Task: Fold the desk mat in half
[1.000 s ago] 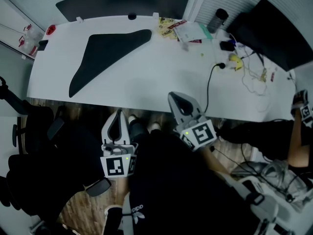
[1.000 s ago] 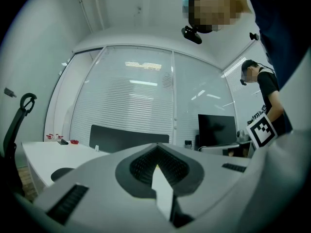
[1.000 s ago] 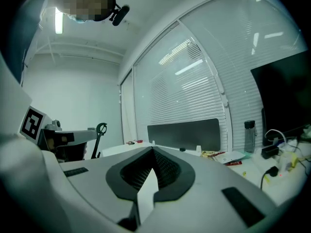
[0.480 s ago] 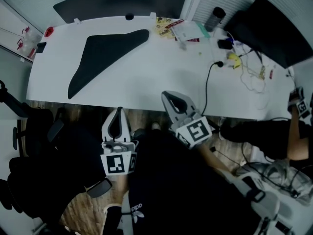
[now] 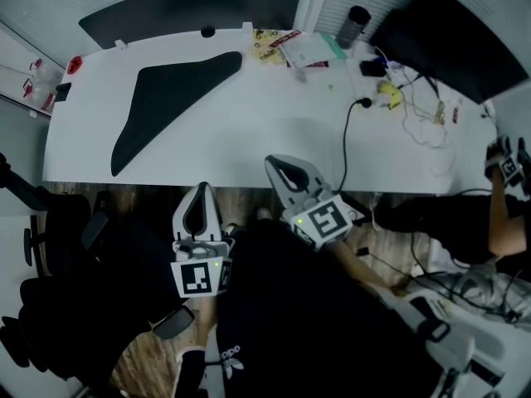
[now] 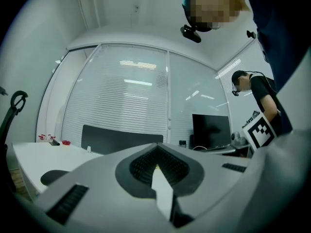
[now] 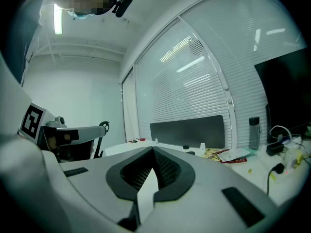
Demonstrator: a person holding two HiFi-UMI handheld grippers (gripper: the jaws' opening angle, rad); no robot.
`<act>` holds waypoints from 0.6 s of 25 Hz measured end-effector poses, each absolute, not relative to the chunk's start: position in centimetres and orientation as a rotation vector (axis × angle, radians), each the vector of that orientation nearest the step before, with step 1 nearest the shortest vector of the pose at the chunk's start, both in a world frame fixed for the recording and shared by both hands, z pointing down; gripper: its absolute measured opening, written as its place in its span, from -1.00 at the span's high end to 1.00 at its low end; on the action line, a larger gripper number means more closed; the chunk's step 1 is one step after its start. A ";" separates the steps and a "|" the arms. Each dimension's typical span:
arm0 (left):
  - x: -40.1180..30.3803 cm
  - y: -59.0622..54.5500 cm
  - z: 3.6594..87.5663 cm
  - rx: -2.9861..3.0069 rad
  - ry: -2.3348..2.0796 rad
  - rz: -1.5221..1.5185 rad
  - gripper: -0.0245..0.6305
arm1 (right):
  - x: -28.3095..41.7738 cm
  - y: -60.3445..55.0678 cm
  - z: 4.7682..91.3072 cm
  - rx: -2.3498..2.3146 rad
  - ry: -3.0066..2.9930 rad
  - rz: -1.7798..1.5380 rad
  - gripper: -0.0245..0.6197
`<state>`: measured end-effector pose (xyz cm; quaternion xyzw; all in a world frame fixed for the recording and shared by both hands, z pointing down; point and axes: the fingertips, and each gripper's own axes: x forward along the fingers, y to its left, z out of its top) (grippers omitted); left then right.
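Observation:
The black desk mat (image 5: 166, 98) lies on the left half of the white table (image 5: 249, 152), doubled over into a long triangular shape. In the left gripper view the desk mat (image 6: 53, 177) shows as a dark patch at the left. Both grippers hang in front of the table's near edge, above the person's lap and well short of the mat. The left gripper (image 5: 200, 191) is shut and holds nothing; its jaws (image 6: 156, 148) meet. The right gripper (image 5: 280, 165) is also shut and empty, with its tips closed together (image 7: 152, 152).
A dark partition panel (image 5: 191, 11) runs along the table's far edge. Papers (image 5: 303, 48), a bottle (image 5: 354, 25), a black monitor (image 5: 448, 40), small clutter and a cable (image 5: 347, 143) fill the right side. A black office chair (image 5: 50, 255) stands at the left. Another person (image 5: 506, 206) is at the right.
The head view has shifted slightly, so the table sits a little higher and further left. The right gripper drifted a little to the left. Both grippers stay shut and the mat has not moved.

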<state>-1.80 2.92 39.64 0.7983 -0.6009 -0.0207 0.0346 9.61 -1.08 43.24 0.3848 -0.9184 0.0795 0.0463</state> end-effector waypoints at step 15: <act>-2.4 2.7 39.8 2.492 -1.851 -0.014 0.92 | 8.8 -1.6 43.4 1.158 -2.822 0.238 0.92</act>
